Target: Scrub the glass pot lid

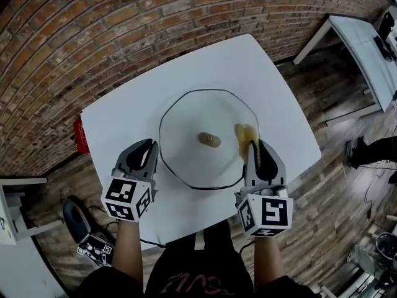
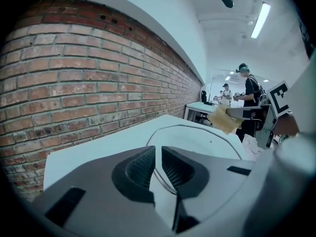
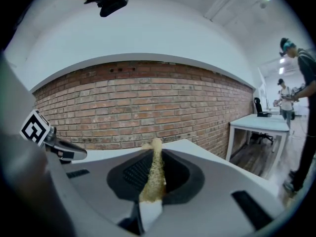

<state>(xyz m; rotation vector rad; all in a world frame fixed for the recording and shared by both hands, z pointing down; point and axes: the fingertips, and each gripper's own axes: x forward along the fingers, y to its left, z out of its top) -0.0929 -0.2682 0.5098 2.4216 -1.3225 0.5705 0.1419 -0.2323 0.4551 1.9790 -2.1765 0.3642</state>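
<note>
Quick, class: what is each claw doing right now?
Left claw: closed at the glass pot lid's rim; a grip on it cannot be told.
Right claw: closed on a yellow sponge.

L hand-held gripper [image 2: 158, 156] closed nr lid [image 2: 197, 141]

Items counted:
- Grey two-jaw grippers: two, the left gripper [image 1: 149, 145] and the right gripper [image 1: 255, 145].
- Round glass pot lid [image 1: 186, 126] with brown knob: one.
- Yellow-brown sponge [image 1: 245, 133]: one.
- White tables: two, a square table [image 1: 118, 120] and a rectangular table [image 1: 363, 48].
- Small red object [image 1: 79, 135]: one.
</note>
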